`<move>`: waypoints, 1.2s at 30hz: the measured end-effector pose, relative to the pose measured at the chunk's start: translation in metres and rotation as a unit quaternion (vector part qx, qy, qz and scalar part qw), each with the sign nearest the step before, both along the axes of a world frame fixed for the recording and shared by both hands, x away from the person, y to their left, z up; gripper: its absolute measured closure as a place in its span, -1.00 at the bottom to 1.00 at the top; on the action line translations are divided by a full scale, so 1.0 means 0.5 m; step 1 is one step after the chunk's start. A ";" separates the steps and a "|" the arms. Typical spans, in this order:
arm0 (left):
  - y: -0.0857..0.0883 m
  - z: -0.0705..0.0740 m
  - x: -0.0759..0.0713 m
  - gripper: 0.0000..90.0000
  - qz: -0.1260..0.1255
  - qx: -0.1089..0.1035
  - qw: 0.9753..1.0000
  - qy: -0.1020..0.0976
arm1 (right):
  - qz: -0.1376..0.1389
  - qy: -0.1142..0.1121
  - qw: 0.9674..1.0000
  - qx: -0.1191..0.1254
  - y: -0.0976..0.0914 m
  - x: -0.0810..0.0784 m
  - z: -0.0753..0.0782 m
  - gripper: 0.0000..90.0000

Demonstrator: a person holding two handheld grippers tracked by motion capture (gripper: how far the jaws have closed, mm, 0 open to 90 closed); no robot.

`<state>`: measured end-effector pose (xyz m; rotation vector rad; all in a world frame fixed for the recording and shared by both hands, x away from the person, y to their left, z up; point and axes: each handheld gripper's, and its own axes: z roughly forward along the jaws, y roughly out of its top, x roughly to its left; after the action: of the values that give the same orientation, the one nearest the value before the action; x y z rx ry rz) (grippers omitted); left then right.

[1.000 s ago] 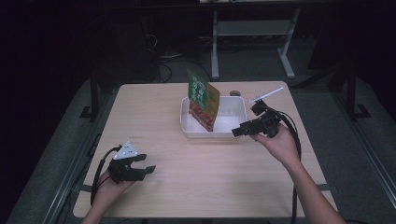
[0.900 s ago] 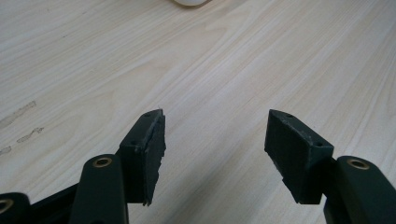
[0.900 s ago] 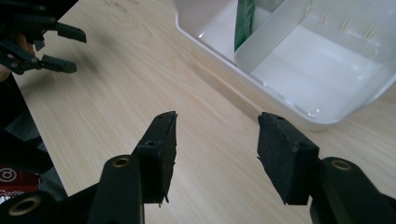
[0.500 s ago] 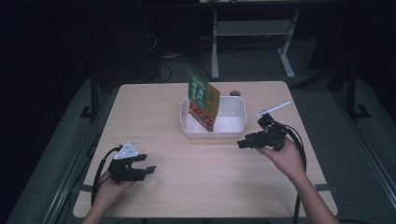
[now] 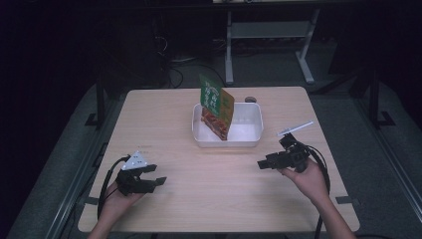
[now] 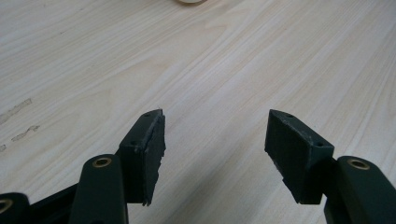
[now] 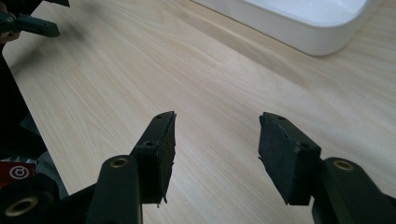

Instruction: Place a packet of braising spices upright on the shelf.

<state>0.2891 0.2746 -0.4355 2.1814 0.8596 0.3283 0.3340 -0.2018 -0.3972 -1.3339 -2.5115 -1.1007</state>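
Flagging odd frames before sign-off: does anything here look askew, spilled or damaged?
Only the green and orange snack packet: it stands tilted in the white plastic tub, its top poking above the rim. Nothing looks spilled or damaged on the light wooden table.

No lettering can be read anywhere. The green and orange snack packet (image 5: 216, 107), standing in the white tray (image 5: 249, 139) beyond my right gripper (image 5: 263, 164), carries print too small to make out. A red label (image 7: 16, 171) left of that gripper's jaws bears a white ring mark only.
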 end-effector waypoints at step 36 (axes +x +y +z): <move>-0.005 -0.002 -0.001 -0.16 -0.004 0.004 1.000 0.003 | -0.010 0.008 1.000 0.029 -0.044 -0.105 -0.089 -0.04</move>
<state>0.2884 0.2718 -0.4366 2.1934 0.8541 0.3223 0.2813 -0.2237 -0.4415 -1.3501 -2.4410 -1.1512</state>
